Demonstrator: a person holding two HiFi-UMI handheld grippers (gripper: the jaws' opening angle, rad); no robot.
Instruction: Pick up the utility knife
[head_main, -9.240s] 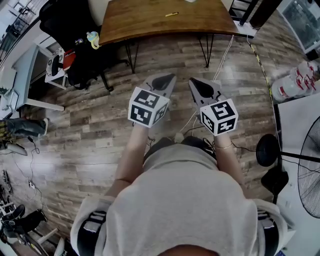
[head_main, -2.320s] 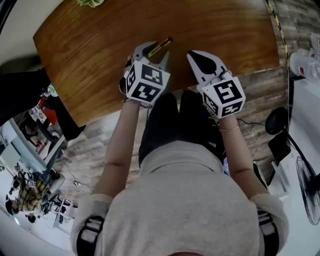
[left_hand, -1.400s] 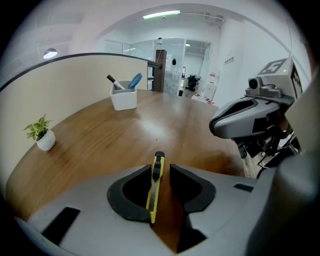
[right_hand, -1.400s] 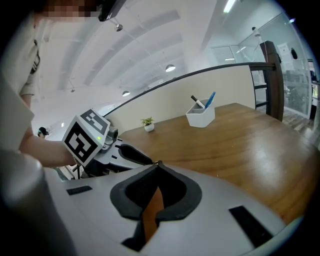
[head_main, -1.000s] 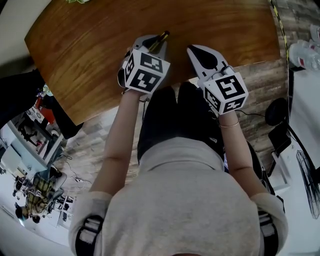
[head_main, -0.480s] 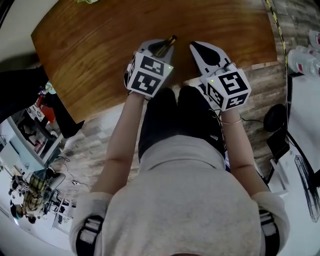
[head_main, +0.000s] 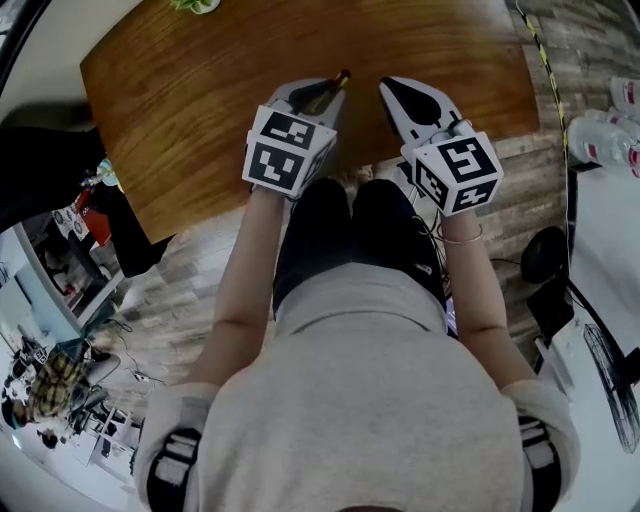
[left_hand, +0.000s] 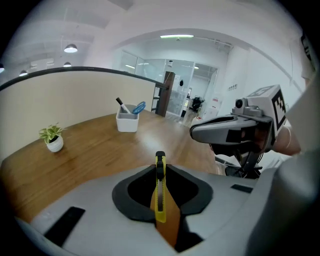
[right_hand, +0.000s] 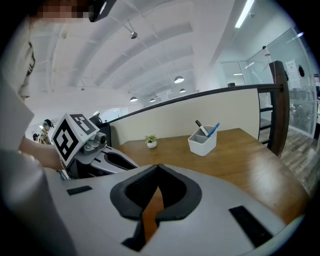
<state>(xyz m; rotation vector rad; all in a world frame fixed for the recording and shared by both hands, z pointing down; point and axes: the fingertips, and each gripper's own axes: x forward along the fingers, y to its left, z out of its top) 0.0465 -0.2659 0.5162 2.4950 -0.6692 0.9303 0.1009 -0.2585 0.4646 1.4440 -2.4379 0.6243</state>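
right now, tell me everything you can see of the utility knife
Slim yellow utility knife with a black slider and black tip, plastic by the look. It stands on edge, pinched between the fingers of the left gripper, its tip poking just past them. Nothing else touches it; it seems held clear of the wooden table.

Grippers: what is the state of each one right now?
Left gripper: closed on the utility knife.
Right gripper: closed, holding nothing.
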